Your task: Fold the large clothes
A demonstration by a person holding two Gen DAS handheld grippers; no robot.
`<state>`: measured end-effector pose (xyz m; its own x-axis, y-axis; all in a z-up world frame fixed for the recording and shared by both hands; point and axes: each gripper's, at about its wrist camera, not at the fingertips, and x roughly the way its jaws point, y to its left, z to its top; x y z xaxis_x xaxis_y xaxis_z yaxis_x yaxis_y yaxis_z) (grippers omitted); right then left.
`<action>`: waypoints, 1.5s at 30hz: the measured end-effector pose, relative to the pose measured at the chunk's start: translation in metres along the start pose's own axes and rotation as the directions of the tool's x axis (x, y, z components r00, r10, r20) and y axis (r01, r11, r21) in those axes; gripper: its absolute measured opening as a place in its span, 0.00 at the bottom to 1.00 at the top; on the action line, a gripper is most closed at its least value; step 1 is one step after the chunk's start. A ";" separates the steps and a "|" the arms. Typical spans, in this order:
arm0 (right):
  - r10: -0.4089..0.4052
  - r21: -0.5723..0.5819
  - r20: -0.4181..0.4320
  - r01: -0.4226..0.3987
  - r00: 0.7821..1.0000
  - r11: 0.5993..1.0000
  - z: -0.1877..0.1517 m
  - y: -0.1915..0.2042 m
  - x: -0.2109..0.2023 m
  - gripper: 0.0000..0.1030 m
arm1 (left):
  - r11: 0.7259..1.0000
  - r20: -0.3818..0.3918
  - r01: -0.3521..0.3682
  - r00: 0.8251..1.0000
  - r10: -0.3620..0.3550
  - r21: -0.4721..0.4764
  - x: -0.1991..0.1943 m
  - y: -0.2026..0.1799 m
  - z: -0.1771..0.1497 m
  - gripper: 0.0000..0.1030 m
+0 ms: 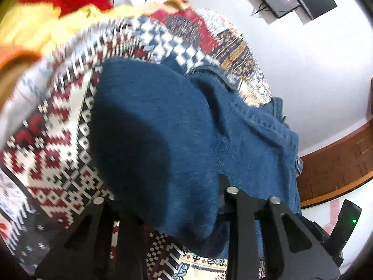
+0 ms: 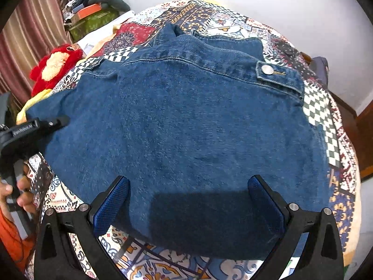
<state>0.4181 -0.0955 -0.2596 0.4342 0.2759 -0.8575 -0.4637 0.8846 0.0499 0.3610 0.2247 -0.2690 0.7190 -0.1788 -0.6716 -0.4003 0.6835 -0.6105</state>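
Observation:
A blue denim jacket (image 2: 186,121) lies spread back-up on the patterned bedspread (image 2: 321,116), collar at the far side, a buttoned tab (image 2: 268,70) at the right. My right gripper (image 2: 188,198) is open over the near hem, its blue pads (image 2: 112,205) standing wide on either side of the cloth without pressing it. My left gripper (image 2: 58,121) is at the jacket's left edge. In the blurred left wrist view, a thick fold of the jacket (image 1: 163,128) bunches between the left gripper's (image 1: 165,193) narrowed jaws and hides its pads.
A red and cream plush toy (image 2: 53,65) and yellow cloth (image 1: 35,28) lie at the bed's far left. Striped curtains (image 2: 28,35) and a cluttered pile (image 2: 93,11) stand behind. A person's hand (image 2: 14,191) holds the left gripper's handle. Wooden trim (image 1: 338,163) runs along the white wall.

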 end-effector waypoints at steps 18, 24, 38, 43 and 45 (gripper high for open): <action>0.106 -0.117 0.032 -0.101 0.994 0.988 0.025 0.089 -0.013 1.00 | 0.881 0.362 -0.220 0.930 0.060 0.420 -0.144 -0.077 0.005 0.21; 0.119 -0.160 -0.047 -0.126 0.992 0.979 0.015 0.120 0.018 1.00 | 0.767 0.389 -0.294 0.919 0.064 0.570 -0.132 -0.117 -0.013 0.21; 0.095 0.145 0.078 -0.106 0.992 0.984 -0.016 -0.047 -0.076 1.00 | 0.649 0.303 -0.167 0.948 -0.102 0.742 -0.107 -0.225 -0.068 0.20; 0.007 0.264 0.094 -0.032 0.996 0.964 -0.049 -0.111 -0.105 1.00 | 0.543 0.191 -0.103 0.975 -0.109 0.833 -0.074 -0.263 -0.114 0.20; -0.003 0.306 0.098 -0.027 0.995 0.952 -0.058 -0.125 -0.112 1.00 | 0.473 0.120 -0.071 0.990 -0.074 0.878 -0.054 -0.274 -0.141 0.20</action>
<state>0.3825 -0.2591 -0.1993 0.5097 0.3085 -0.8031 -0.2169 0.9494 0.2270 0.3517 -0.0526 -0.1253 0.8097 -0.1427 -0.5692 0.2584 0.9576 0.1274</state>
